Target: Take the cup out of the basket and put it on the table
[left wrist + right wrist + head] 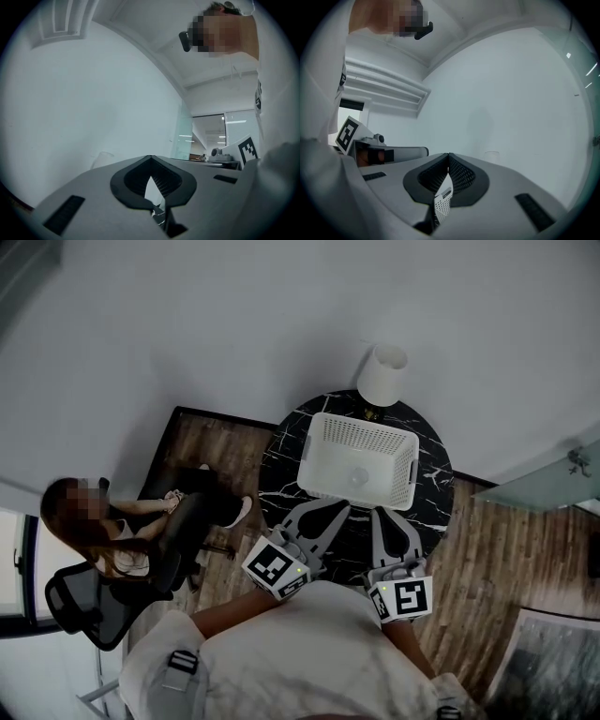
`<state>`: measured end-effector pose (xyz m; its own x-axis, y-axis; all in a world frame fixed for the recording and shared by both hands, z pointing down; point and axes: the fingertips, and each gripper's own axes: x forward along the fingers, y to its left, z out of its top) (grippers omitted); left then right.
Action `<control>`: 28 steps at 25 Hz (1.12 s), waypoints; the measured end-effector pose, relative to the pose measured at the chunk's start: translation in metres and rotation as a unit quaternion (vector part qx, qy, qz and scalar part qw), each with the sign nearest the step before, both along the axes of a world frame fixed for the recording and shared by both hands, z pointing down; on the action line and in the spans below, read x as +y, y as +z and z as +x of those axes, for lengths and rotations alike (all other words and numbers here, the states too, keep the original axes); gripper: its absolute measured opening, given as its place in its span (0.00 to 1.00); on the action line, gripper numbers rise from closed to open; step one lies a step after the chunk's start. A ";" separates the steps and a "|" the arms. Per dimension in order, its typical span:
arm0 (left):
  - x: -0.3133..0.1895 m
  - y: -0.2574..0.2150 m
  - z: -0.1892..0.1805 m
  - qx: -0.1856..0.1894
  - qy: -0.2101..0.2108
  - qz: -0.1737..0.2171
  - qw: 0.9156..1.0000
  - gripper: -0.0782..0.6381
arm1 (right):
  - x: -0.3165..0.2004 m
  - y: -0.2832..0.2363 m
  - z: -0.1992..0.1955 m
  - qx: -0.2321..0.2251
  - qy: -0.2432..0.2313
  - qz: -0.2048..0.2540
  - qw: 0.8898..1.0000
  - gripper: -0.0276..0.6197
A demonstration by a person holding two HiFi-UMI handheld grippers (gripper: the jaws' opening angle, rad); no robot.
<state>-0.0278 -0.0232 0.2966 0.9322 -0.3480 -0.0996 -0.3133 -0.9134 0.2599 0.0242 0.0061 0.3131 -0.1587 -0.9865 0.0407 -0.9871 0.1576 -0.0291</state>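
A white perforated basket [359, 461] stands on the round black marble table [433, 465]. On its floor lies a faint pale round shape [359, 474], possibly the cup; I cannot tell for sure. My left gripper [322, 509] and right gripper [385, 513] are side by side just short of the basket's near wall, both pointing at it. In the left gripper view the jaws [149, 158] meet at their tips with nothing between them. The right gripper view shows the same, its jaws [449, 155] closed, with a strip of basket mesh [442, 202] visible through the slit.
A white tapered cylinder [382, 374] stands at the table's far edge, against the white wall. A person sits on a black office chair [84, 601] at the left, over wooden floor. A glass panel [548, 479] is at the right.
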 end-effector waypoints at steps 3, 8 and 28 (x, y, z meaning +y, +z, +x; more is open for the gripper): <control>0.002 -0.003 0.016 -0.002 -0.002 0.002 1.000 0.12 | 0.002 -0.004 0.016 -0.002 0.001 0.004 1.000 0.05; 0.008 -0.004 0.036 -0.011 0.000 0.002 1.000 0.12 | 0.005 -0.004 0.034 -0.011 0.003 0.004 1.000 0.05; 0.001 0.069 0.047 -0.078 -0.004 -0.057 0.995 0.12 | 0.002 0.063 0.042 -0.029 -0.029 -0.075 0.996 0.05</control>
